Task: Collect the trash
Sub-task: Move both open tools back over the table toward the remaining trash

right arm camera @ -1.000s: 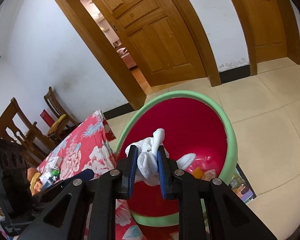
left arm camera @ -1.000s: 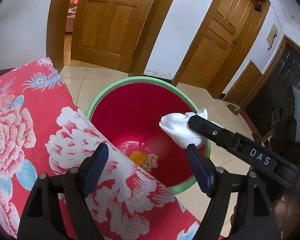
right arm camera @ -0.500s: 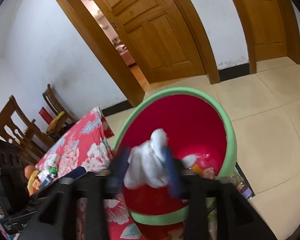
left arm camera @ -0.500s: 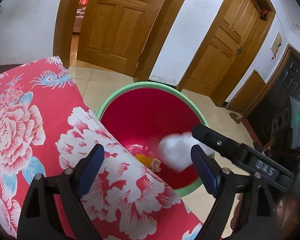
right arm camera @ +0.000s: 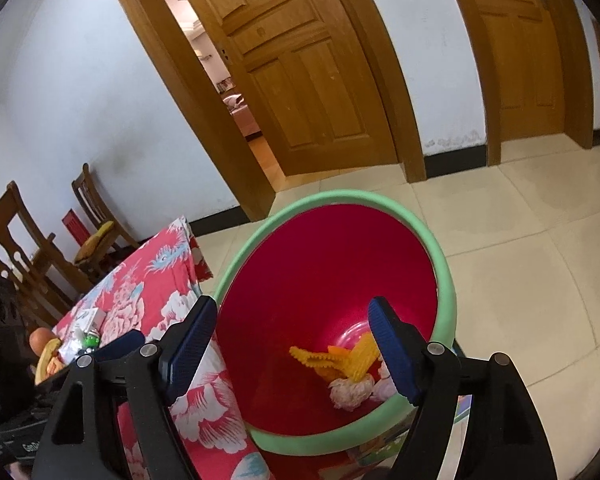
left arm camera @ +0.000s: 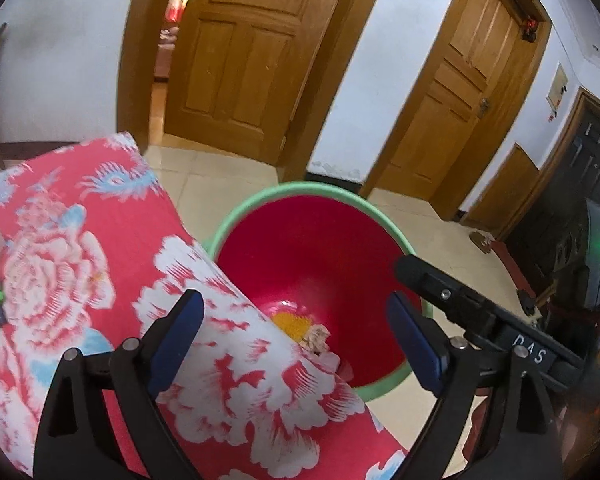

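A red bin with a green rim point(right arm camera: 445, 280) stands on the floor against the table's edge. At its bottom lie a yellow crinkled wrapper point(right arm camera: 350, 358) and a crumpled white tissue point(right arm camera: 350, 395). My right gripper point(right arm camera: 292, 344) hangs over the bin's mouth; its jaws are opening and nothing is between them. My left gripper point(left arm camera: 296, 336) is open and empty above the corner of the red flowered tablecloth point(left arm camera: 80, 260), pointing at the bin point(left arm camera: 320, 191). In the left wrist view one of the right gripper's fingers point(left arm camera: 456, 300) reaches in from the right over the rim.
On the table lie a white box point(right arm camera: 89, 317), a green item point(right arm camera: 89, 340), an orange fruit point(right arm camera: 40, 337) and a banana point(right arm camera: 46, 357). Wooden chairs point(right arm camera: 24, 236) stand behind the table. Tiled floor point(right arm camera: 540, 264) and wooden doors point(right arm camera: 312, 80) lie beyond the bin.
The right gripper opened and let go of the white tissue, which dropped to the bottom of the bin. The left gripper's jaws spread a little wider.
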Action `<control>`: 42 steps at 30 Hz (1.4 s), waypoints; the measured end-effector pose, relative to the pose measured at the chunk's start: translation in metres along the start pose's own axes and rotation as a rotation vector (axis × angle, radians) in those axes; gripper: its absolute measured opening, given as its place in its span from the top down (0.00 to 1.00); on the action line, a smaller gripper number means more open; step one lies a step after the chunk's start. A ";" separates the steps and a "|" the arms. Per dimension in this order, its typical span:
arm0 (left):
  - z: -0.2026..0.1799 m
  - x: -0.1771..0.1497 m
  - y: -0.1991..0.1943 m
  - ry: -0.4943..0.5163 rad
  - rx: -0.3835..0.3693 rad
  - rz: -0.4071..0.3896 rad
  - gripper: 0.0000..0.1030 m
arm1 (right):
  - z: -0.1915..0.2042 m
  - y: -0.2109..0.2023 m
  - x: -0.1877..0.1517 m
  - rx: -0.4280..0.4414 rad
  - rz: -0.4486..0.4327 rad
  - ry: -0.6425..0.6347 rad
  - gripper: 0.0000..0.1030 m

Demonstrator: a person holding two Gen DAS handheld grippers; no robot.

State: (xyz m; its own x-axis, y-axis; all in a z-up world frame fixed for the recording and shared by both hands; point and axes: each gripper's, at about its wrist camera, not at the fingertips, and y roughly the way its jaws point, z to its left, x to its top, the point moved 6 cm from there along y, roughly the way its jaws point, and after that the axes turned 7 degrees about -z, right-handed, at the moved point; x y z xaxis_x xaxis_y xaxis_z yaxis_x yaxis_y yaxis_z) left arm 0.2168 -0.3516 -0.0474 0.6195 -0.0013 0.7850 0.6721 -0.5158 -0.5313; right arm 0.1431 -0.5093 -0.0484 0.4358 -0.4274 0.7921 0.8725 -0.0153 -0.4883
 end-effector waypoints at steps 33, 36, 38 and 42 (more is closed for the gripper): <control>0.123 0.013 -0.101 -0.084 0.195 -0.089 0.09 | 0.159 0.003 -0.021 0.320 -0.090 -0.144 0.18; 0.133 0.014 -0.111 -0.076 0.212 -0.094 0.09 | 0.170 0.005 -0.023 0.335 -0.082 -0.145 0.18; 0.144 0.014 -0.121 -0.070 0.236 -0.104 0.09 | 0.178 0.010 -0.026 0.349 -0.063 -0.148 0.18; 0.169 0.011 -0.141 -0.103 0.273 -0.121 0.09 | 0.199 0.022 -0.034 0.358 -0.029 -0.163 0.17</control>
State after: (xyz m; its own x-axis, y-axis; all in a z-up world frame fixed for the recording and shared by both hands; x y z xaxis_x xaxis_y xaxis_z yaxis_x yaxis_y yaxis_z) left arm 0.1978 -0.1340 -0.0177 0.5564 0.1399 0.8190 0.8192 -0.2575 -0.5125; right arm 0.1914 -0.3151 -0.0131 0.4138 -0.2818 0.8657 0.8944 0.3033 -0.3288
